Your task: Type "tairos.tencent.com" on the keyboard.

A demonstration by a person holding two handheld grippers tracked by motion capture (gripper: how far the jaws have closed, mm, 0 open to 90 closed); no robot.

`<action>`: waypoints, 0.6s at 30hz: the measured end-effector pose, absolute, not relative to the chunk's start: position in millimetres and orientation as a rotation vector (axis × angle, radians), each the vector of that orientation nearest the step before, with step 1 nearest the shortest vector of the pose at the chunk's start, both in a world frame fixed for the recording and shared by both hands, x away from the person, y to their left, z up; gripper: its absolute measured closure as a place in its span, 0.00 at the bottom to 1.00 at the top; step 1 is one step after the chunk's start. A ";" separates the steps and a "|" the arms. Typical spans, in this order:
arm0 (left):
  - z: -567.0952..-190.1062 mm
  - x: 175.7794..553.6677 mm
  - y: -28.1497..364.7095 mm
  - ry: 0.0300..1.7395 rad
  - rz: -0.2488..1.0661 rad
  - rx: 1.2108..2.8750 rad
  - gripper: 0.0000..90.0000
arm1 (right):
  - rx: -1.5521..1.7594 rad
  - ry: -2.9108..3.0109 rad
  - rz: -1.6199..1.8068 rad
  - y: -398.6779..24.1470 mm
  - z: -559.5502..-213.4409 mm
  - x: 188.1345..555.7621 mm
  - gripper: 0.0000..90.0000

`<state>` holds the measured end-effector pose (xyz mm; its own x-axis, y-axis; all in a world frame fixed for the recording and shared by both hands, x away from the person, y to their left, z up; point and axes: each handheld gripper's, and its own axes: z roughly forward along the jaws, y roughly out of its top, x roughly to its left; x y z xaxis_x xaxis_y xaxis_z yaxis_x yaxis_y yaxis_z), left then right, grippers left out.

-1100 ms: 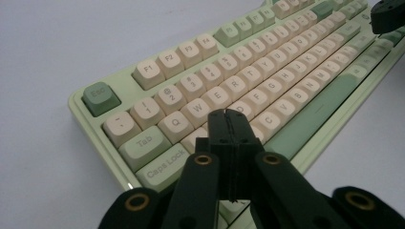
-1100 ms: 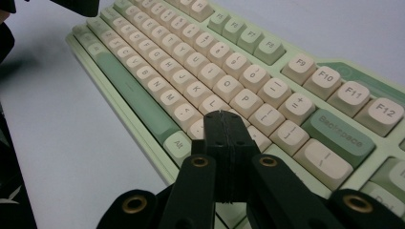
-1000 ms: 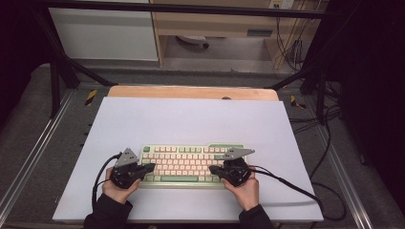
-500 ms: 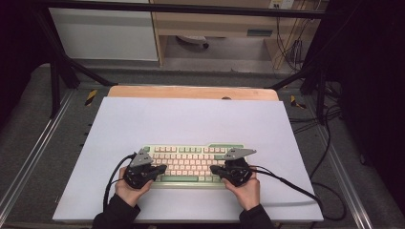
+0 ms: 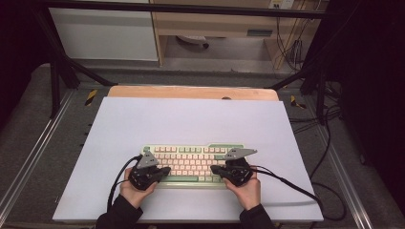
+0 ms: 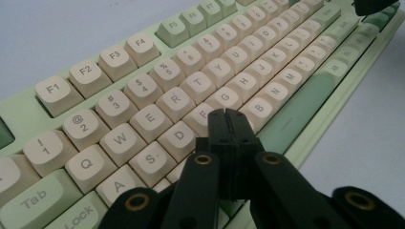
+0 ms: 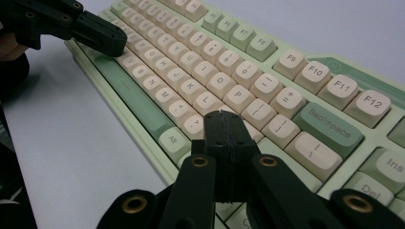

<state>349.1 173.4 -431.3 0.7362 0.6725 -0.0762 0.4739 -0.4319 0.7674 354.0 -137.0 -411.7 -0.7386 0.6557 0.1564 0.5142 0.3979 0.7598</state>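
Note:
A pale green keyboard (image 5: 191, 153) with cream keys lies on the white table top (image 5: 191, 119), near its front edge. My left gripper (image 5: 165, 170) is shut and empty, lying over the keyboard's left end. In the left gripper view its closed tips (image 6: 225, 113) hover just above the keyboard (image 6: 143, 90) around the F and G keys. My right gripper (image 5: 214, 169), also shut and empty, lies over the right half. Its closed tips (image 7: 220, 114) sit low over the keyboard (image 7: 267, 81) near the L key. The left gripper (image 7: 102, 40) points in from that view's upper left.
The white surface has a wooden strip (image 5: 191, 92) along its far edge. Black cables (image 5: 296, 188) trail from the right gripper across the table's right side. Metal frame rails (image 5: 36, 143) flank the table, and a cabinet (image 5: 105, 33) stands behind.
My left hand has slid right, bringing its gripper from beside the keyboard's left end to over the keys. The right hand has stayed put.

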 end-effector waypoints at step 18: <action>-428.2 345.3 175.5 0.845 0.319 2.103 1.00 | 1.049 2.484 1.254 -137.6 -412.2 353.8 1.00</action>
<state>345.3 175.5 -428.2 0.7417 0.6675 -0.0658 0.4577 -0.4320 0.7771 353.8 -137.6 -412.2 -0.7387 0.6558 0.1555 0.5145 0.3997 0.7586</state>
